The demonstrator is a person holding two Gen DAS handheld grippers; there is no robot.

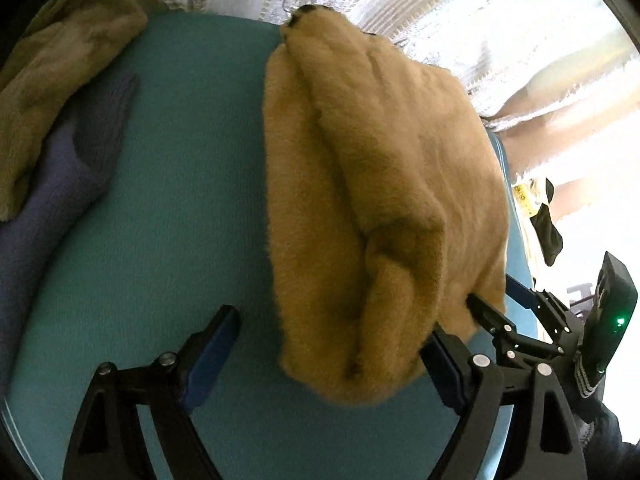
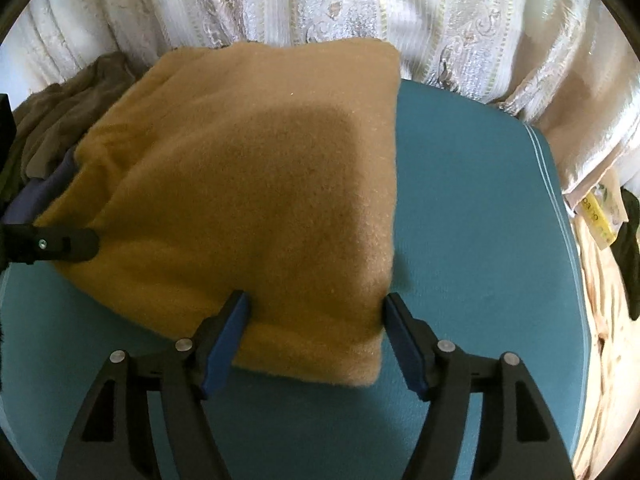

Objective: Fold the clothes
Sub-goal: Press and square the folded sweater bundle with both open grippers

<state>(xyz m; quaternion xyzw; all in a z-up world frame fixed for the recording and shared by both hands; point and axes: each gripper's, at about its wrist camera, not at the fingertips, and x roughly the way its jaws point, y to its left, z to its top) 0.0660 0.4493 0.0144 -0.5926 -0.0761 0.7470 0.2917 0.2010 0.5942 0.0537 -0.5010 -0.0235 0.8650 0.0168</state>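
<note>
A tan fleece garment [image 1: 380, 184] lies folded into a thick rectangle on the teal table [image 1: 168, 208]. My left gripper [image 1: 328, 364] stands open, and the garment's bulky near end rests between its blue pads without being clamped. In the right wrist view the same garment [image 2: 256, 184] fills the middle. My right gripper [image 2: 316, 340] is open too, its fingers on either side of the garment's near right corner. The right gripper [image 1: 500, 304] also shows in the left wrist view, at the garment's right edge. One black finger of the left gripper [image 2: 60, 244] touches the garment's left edge.
An olive garment [image 1: 60, 80] and a blue-purple one [image 1: 60, 184] lie bunched at the table's left side. A patterned pale curtain [image 2: 320, 8] hangs right behind the table. The table's right edge [image 2: 560, 208] drops off beside a dark cloth [image 2: 630, 248]. Bare teal surface [image 2: 472, 200] lies right of the garment.
</note>
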